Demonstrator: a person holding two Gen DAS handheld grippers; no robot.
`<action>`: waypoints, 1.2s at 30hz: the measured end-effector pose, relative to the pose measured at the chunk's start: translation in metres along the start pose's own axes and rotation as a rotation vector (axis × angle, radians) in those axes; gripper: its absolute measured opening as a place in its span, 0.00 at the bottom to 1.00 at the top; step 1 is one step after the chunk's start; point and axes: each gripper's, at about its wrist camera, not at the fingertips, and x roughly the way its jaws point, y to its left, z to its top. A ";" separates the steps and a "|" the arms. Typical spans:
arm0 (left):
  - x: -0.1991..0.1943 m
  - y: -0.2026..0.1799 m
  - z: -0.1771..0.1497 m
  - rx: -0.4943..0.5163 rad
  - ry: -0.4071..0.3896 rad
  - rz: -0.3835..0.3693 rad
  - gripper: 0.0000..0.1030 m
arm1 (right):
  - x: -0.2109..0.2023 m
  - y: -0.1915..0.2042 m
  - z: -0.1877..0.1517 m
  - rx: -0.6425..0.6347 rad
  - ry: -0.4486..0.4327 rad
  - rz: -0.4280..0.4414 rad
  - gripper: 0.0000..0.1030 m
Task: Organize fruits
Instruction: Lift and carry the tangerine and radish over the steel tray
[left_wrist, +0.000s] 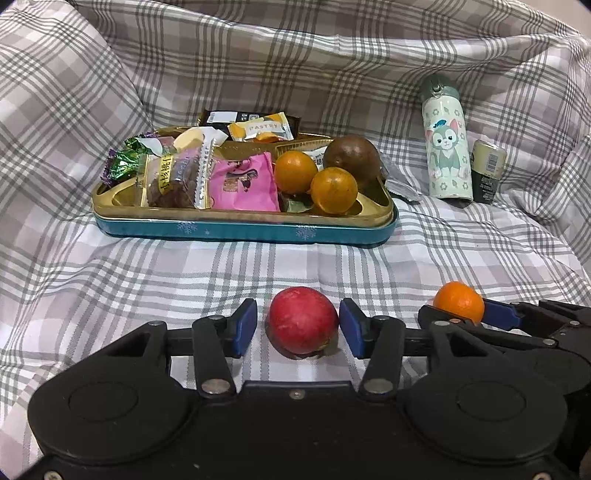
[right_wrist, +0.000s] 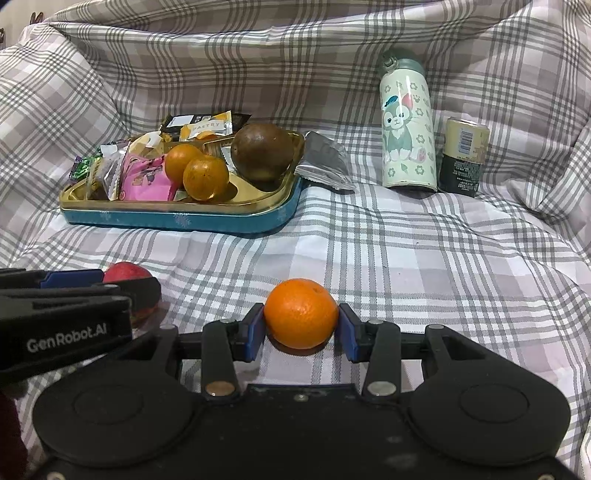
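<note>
Inside the tray (left_wrist: 243, 225) I counted two oranges (left_wrist: 295, 171) and a brown fruit (left_wrist: 352, 157) stowed, while my left gripper (left_wrist: 298, 326) straddled the red apple (left_wrist: 302, 320) unclosed and my right gripper (right_wrist: 301, 328) pinched the loose orange (right_wrist: 301, 313) on the bed.

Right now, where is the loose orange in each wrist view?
Left wrist: orange at far right, between the right gripper pads.
Right wrist: orange bottom centre, pads touching both sides.
Shared landmark: the cat bottle, upright right of the tray.
</note>
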 end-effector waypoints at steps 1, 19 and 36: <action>0.001 -0.001 0.000 0.002 0.003 0.002 0.55 | 0.000 0.000 0.000 -0.001 0.000 -0.001 0.43; -0.006 0.008 0.003 -0.044 0.005 -0.027 0.48 | -0.013 -0.006 -0.002 0.014 -0.032 0.000 0.41; -0.125 0.022 -0.010 -0.053 0.002 0.050 0.48 | -0.157 -0.013 -0.029 0.051 -0.124 0.050 0.41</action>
